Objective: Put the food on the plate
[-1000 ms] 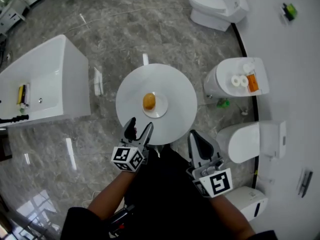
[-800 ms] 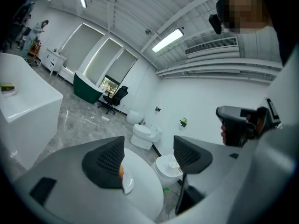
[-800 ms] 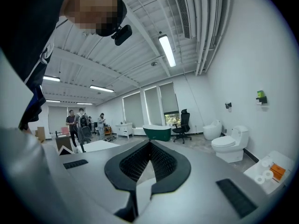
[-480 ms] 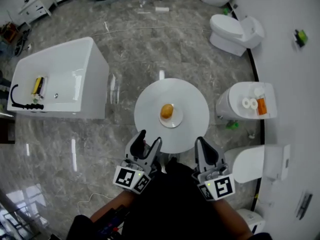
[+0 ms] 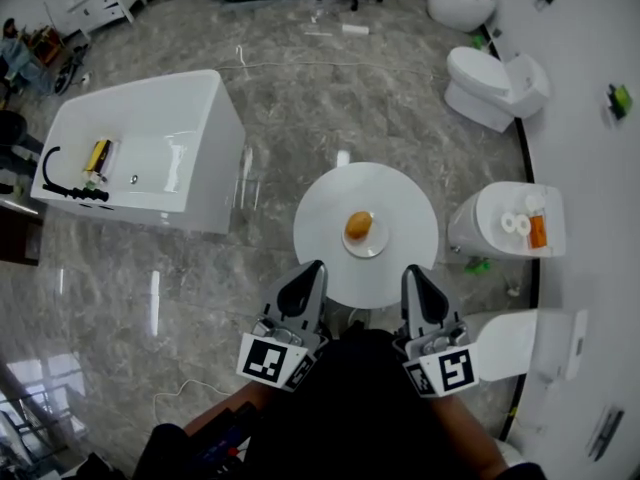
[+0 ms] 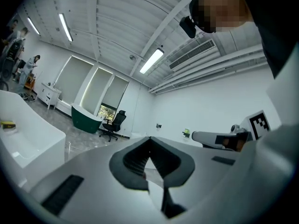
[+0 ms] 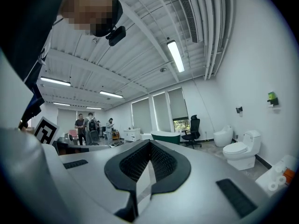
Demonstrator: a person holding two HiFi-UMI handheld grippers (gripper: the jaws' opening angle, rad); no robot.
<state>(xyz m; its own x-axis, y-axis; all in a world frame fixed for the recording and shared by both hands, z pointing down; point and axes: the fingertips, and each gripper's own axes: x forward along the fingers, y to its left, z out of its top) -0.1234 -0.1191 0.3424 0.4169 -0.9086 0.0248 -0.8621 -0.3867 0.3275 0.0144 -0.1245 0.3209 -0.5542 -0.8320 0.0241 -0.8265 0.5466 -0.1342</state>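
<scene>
Both claws are pressed together on nothing: the left claw and the right claw hang side by side at the table's near edge, clear of it, and each one's own view shows its jaw tips meeting with only the room beyond.

Biggest thing around is the white tub, well off to the left and no part of this job. The round white table stands just ahead of the claws. Near its middle lies a small plate, and the food, a rounded golden-brown lump, sits on that plate, so the task looks done.

What could go wrong now is undoing it. The table seems to stand on a single foot, and the claws are close to its rim; a knock from either could jolt the top. The plate is barely larger than the food, so a jolt may roll the lump onto the table.
</scene>
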